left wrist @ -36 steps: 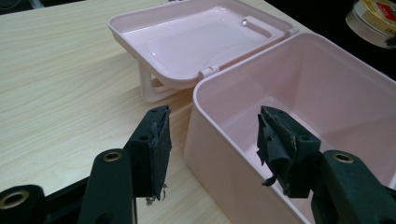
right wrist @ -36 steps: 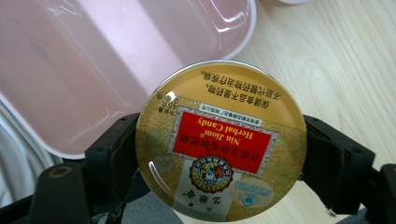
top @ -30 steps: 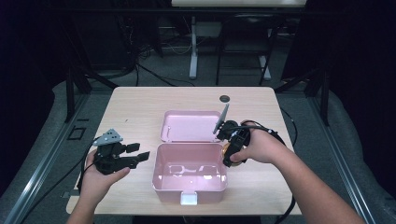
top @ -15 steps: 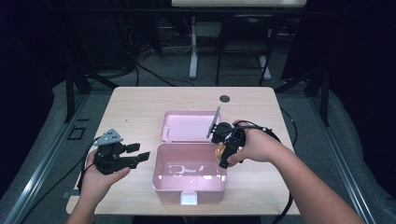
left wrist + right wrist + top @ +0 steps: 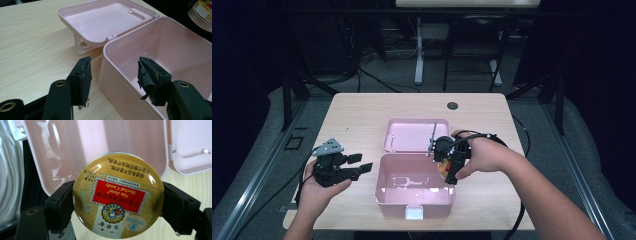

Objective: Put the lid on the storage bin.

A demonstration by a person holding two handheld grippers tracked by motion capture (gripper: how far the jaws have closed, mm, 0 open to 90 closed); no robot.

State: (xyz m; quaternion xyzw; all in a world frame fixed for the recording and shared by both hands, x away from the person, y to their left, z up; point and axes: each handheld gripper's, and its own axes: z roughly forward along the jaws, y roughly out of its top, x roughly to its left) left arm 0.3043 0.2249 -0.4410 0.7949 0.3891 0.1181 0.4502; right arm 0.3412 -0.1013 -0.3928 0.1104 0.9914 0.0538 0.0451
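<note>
One pink box [image 5: 414,192] sits open on the surface [image 5: 362,115], nothing visible inside — lid [image 5: 414,135] flipped back. The right gripper [image 5: 451,165] grasps a round candy tin [image 5: 117,196] over the box's right edge, face toward its camera, label upside down. The left gripper [image 5: 359,167] hangs released beside the box.

The tin [image 5: 117,197] is showing its printed lid upside down in the right gripper view. Its red panel is reading "Nin Jiom" with a registered mark, and under that "Herbal Candy", with a line of Chinese characters beside them. More Chinese characters are running along the gold rim and on the white strip near the round emblem; these and the small print by the panel are too fine to read.
</note>
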